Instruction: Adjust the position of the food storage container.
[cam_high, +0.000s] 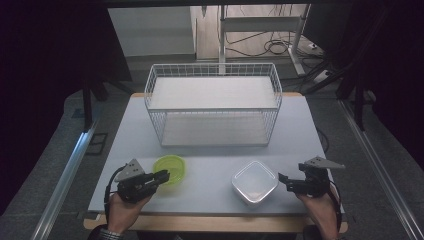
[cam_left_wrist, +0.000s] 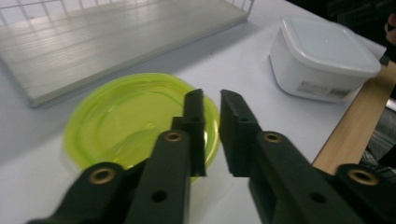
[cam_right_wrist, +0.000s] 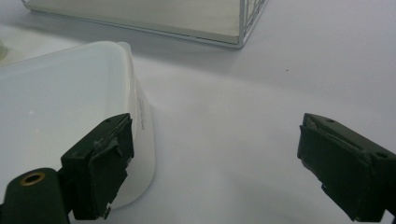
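Observation:
A round, translucent yellow-green lid (cam_high: 172, 165) (cam_left_wrist: 130, 116) lies flat on the grey table, front left. My left gripper (cam_high: 164, 176) (cam_left_wrist: 212, 95) hovers over its near right edge, jaws open by only a narrow gap with nothing between them. A white square container (cam_high: 254, 181) (cam_left_wrist: 327, 51) (cam_right_wrist: 56, 102) with its lid on sits front right. My right gripper (cam_high: 285, 183) (cam_right_wrist: 215, 154) is just right of it, jaws open wide. In the right gripper view one jaw overlaps the container's near corner and the other stands over bare table.
A white wire basket (cam_high: 212, 109) (cam_left_wrist: 116, 42) (cam_right_wrist: 187, 18) with a pale floor stands at the middle back of the table (cam_high: 210, 165). The table's wooden front edge (cam_left_wrist: 355, 121) runs close behind both hands. Dark floor, rails and cables surround the table.

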